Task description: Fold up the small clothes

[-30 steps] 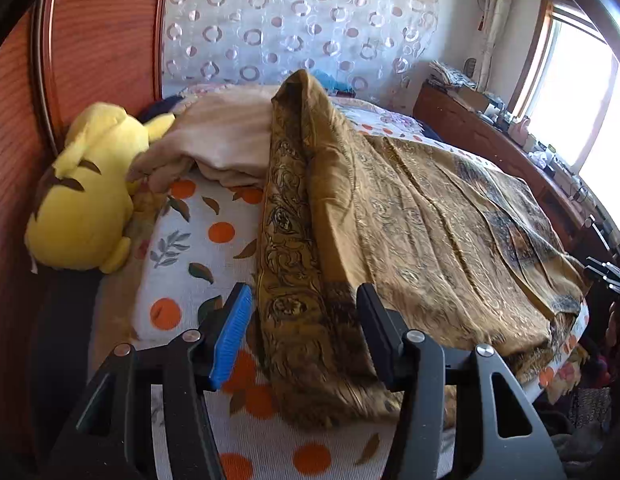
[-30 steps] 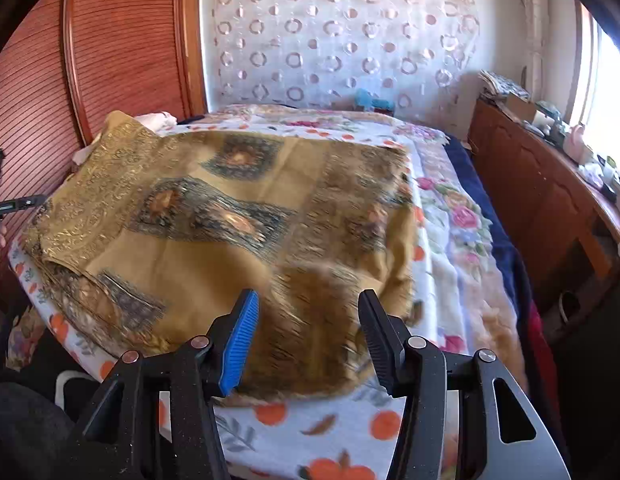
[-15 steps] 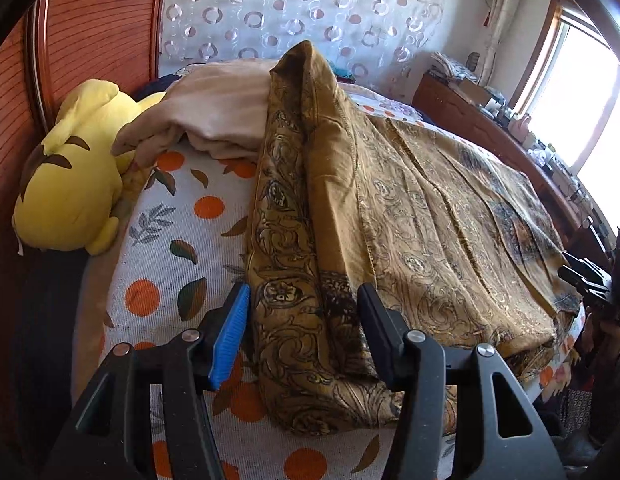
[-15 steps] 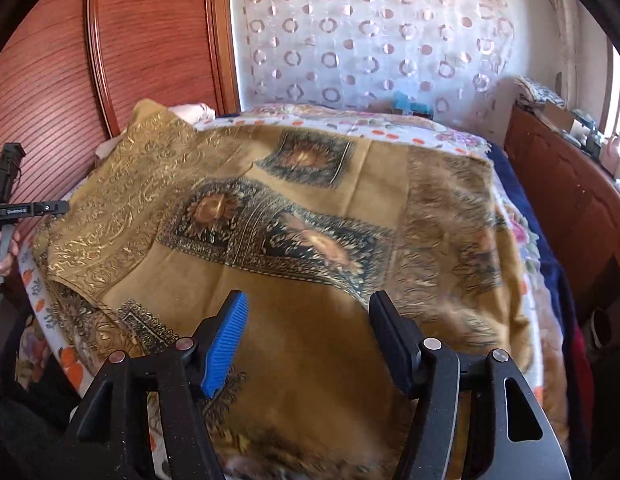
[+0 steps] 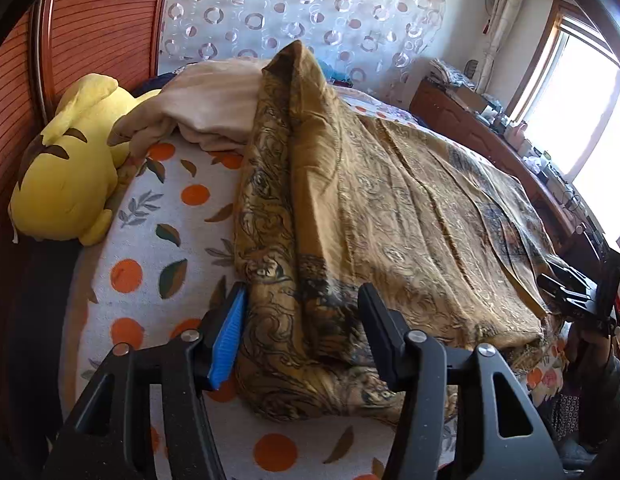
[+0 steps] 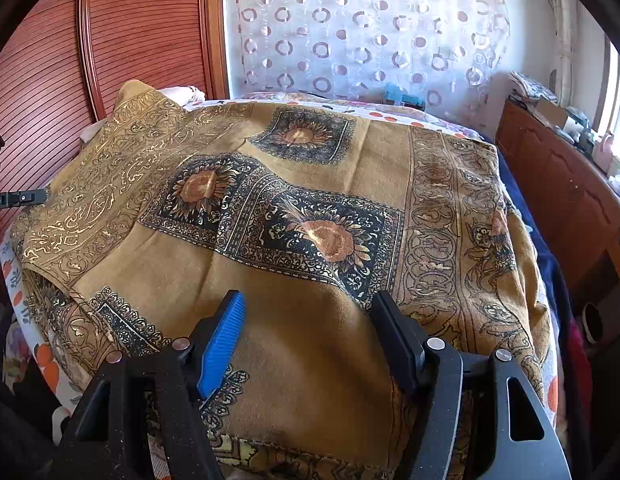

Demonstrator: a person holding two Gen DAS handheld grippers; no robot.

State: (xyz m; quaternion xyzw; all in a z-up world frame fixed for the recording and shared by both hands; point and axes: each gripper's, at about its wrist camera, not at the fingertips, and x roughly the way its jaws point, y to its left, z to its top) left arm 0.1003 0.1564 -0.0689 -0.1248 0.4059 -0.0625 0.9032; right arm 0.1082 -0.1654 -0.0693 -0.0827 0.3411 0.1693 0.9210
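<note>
The mustard patterned cloth (image 6: 310, 216) lies spread across the bed with the orange-dotted sheet (image 5: 149, 264), its folded-over edge bunched at 6 o'clock in the left wrist view. Over the last second both grippers have closed in on it: the left gripper (image 5: 301, 320), jaws apart, now straddles that thick bunched edge, and the right gripper (image 6: 310, 328), jaws also apart, has come forward so cloth fills the gap between its fingers. Neither is clamped yet, so the next fold looks about to start with a pinch at each side. A yellow plush toy (image 5: 65, 176) sits at 9 o'clock, a beige blanket (image 5: 205, 108) at 11
</note>
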